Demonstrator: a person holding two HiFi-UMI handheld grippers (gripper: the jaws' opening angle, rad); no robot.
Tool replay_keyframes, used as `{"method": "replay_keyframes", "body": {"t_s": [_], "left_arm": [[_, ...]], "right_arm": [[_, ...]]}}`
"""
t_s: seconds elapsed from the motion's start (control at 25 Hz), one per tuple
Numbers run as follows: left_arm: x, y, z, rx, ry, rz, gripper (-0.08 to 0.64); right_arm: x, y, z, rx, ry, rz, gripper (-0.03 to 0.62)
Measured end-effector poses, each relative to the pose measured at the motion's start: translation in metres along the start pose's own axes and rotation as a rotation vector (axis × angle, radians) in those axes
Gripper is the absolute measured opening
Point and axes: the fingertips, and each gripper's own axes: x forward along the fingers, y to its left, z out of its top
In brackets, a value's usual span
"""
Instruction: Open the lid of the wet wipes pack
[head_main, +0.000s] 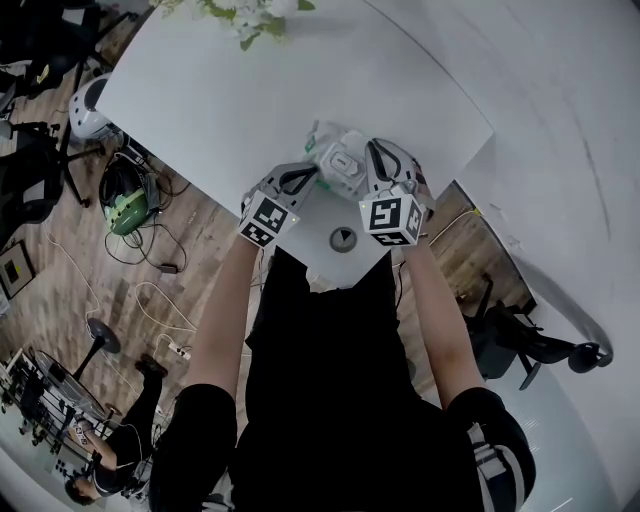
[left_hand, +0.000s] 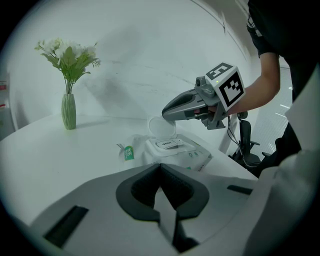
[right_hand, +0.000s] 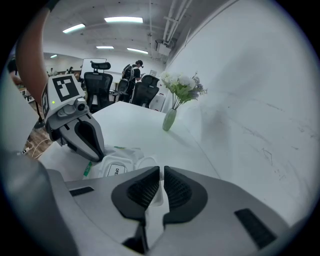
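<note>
White and soft-sided, the wet wipes pack (head_main: 335, 160) lies near the close edge of the white table (head_main: 220, 90), between the two tongs. Its round lid (left_hand: 162, 126) stands flipped upright, with the right gripper (right_hand: 161, 172) pinched on its top rim. The left gripper (left_hand: 160, 167), jaws together and empty, sits just beside the pack's left end.

White wet wipes pack (left_hand: 176, 150), green vase (left_hand: 68, 111), grey right gripper (left_hand: 167, 112) with black-and-white marker cube (left_hand: 226, 85).
</note>
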Motion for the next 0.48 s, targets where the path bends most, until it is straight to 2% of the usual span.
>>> {"method": "replay_keyframes", "body": {"t_s": [0.48], "left_arm": [[-0.0001, 0.0001, -0.0001, -0.004, -0.002, 0.006, 0.023]], "right_arm": [[-0.0051, -0.0047, -0.0014, 0.035, -0.015, -0.011, 0.035]]}}
